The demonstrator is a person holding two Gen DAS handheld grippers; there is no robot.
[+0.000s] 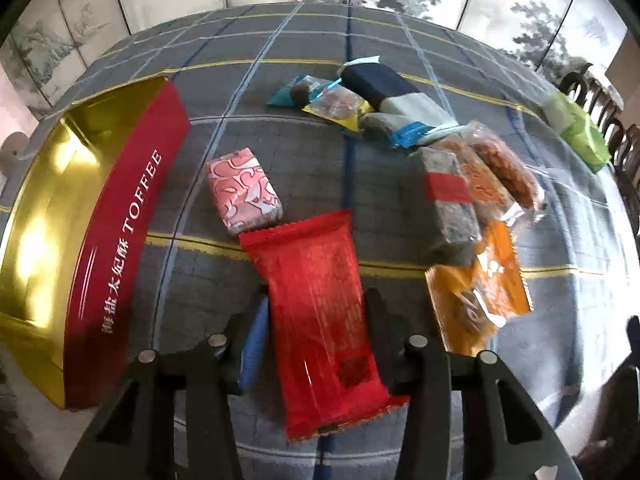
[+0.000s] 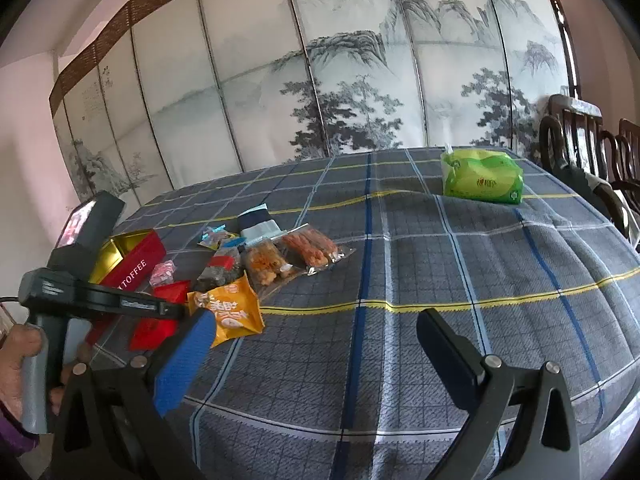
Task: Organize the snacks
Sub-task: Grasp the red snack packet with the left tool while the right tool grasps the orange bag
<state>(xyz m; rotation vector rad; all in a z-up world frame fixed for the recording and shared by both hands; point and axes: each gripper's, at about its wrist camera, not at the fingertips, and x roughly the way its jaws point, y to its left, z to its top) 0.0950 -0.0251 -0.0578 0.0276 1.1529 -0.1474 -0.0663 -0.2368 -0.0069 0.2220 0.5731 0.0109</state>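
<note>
A red snack packet (image 1: 320, 312) lies on the checked tablecloth between the fingers of my left gripper (image 1: 316, 316), which is open and straddles it without closing. A pink wrapped snack (image 1: 243, 191) touches its far end. A red and gold TOFFEE box (image 1: 100, 216) stands open at the left; it also shows in the right wrist view (image 2: 134, 266). An orange packet (image 1: 480, 292), a grey bar with a red band (image 1: 450, 200) and several clear-wrapped snacks (image 1: 500, 168) lie to the right. My right gripper (image 2: 316, 344) is open and empty above bare cloth, right of the pile (image 2: 260, 260).
A green tissue pack (image 2: 482, 176) sits at the table's far right, also in the left wrist view (image 1: 580, 128). Dark wooden chairs (image 2: 580, 136) stand along the right edge. A painted folding screen (image 2: 320, 72) stands behind the table. A blue and white packet (image 1: 392, 92) lies farther back.
</note>
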